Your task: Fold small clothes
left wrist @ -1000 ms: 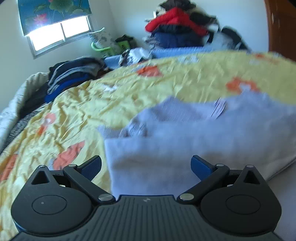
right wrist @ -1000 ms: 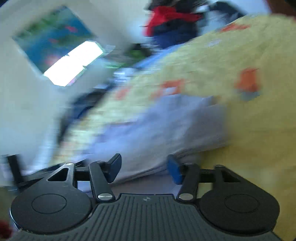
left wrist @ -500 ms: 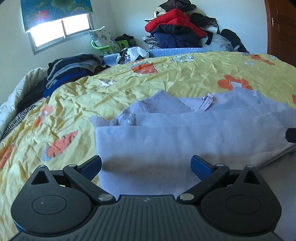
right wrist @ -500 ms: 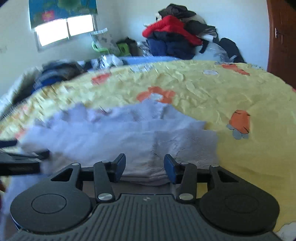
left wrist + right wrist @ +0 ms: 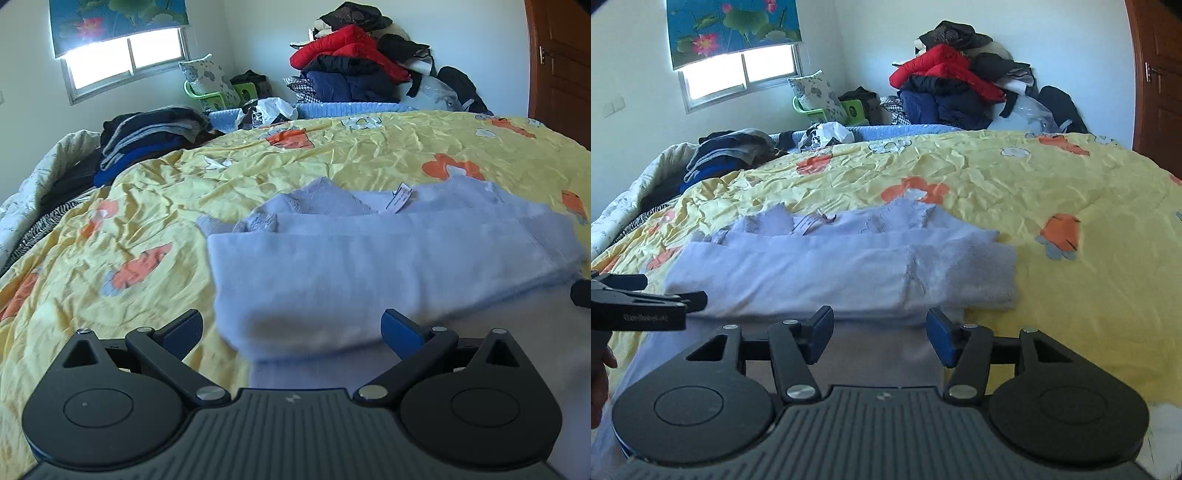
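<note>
A pale lavender knitted garment (image 5: 369, 258) lies folded lengthwise on the yellow flowered bedsheet (image 5: 147, 206), with a white label (image 5: 400, 197) showing at its far edge. My left gripper (image 5: 291, 328) is open wide at the garment's near left end; the folded edge lies between its blue pads (image 5: 184, 328) without touching them. My right gripper (image 5: 880, 332) stands at the near right part of the garment (image 5: 812, 269). Its jaws are opening, cloth lies below them, and the pads press on nothing. The left gripper (image 5: 670, 291) shows side-on at the left edge of the right wrist view.
Folded dark clothes (image 5: 147, 136) are stacked at the bed's far left. A heap of red and dark jackets (image 5: 351, 62) stands against the back wall. A green plastic chair (image 5: 210, 96) is under the window (image 5: 125, 59). A wooden door (image 5: 561, 55) is at the right.
The right wrist has rolled from a strong tilt to level and its jaws have spread wider. Both grippers have drawn back a little toward the garment's near edge. The garment lies still.
</note>
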A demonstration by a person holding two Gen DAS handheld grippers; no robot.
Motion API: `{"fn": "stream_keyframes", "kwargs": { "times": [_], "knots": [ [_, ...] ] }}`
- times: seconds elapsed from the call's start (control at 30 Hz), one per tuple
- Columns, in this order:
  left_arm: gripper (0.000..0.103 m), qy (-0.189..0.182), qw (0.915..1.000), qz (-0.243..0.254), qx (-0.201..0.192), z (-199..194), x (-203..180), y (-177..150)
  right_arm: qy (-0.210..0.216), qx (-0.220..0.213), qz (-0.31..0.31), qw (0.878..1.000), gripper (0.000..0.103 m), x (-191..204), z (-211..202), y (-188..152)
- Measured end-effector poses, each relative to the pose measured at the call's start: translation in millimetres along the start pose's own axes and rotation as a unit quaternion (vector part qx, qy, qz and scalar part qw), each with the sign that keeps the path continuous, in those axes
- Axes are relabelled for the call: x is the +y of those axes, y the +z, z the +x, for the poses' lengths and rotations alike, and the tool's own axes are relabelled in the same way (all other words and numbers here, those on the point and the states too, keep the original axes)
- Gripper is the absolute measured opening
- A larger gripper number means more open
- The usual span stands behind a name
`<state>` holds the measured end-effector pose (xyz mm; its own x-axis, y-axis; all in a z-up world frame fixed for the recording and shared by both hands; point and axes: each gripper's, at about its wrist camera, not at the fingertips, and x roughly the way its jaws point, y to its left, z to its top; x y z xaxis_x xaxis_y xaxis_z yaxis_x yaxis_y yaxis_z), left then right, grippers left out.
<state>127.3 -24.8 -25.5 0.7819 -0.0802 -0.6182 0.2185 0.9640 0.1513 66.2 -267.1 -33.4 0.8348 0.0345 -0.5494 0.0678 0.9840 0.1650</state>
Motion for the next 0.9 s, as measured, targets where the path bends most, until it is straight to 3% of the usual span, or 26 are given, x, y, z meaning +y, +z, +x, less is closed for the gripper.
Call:
{"fn": "stream_keyframes", "kwargs": {
  "times": [0.13,0.3,0.4,0.57,0.73,0.8,0.9],
  "knots": [
    [0.103,0.015,0.9997,0.017,-0.01,-23.0,3.6,-16.7,0.018,0.011,0.009,1.0,0.061,-7.0,-15.5,-18.0],
    [0.103,-0.001,0.9996,0.027,0.009,-48.5,16.8,-46.6,0.057,0.019,0.024,0.998,0.063,-8.3,-44.6,-47.3],
    [0.103,-0.018,0.9994,0.016,0.025,-59.5,23.9,-65.2,0.075,0.019,0.011,0.997,0.063,0.9,-60.7,-62.5],
    [0.103,-0.013,0.9996,0.018,0.018,-64.4,22.0,-83.2,0.113,0.001,-0.035,0.993,0.064,24.6,-76.2,-79.6],
    [0.103,0.025,0.9997,-0.004,0.002,-75.0,28.3,-86.4,0.054,-0.038,-0.106,0.992,0.064,42.6,-83.1,-75.7],
    [0.103,0.023,0.9992,-0.029,-0.012,-87.1,38.1,-82.9,0.02,-0.051,-0.126,0.991,0.064,43.1,-88.8,-71.3],
    [0.103,0.004,0.9983,-0.053,-0.021,-94.3,49.9,-82.3,0.008,-0.056,-0.118,0.991,0.065,34.2,-98.2,-63.0]
  ]
}}
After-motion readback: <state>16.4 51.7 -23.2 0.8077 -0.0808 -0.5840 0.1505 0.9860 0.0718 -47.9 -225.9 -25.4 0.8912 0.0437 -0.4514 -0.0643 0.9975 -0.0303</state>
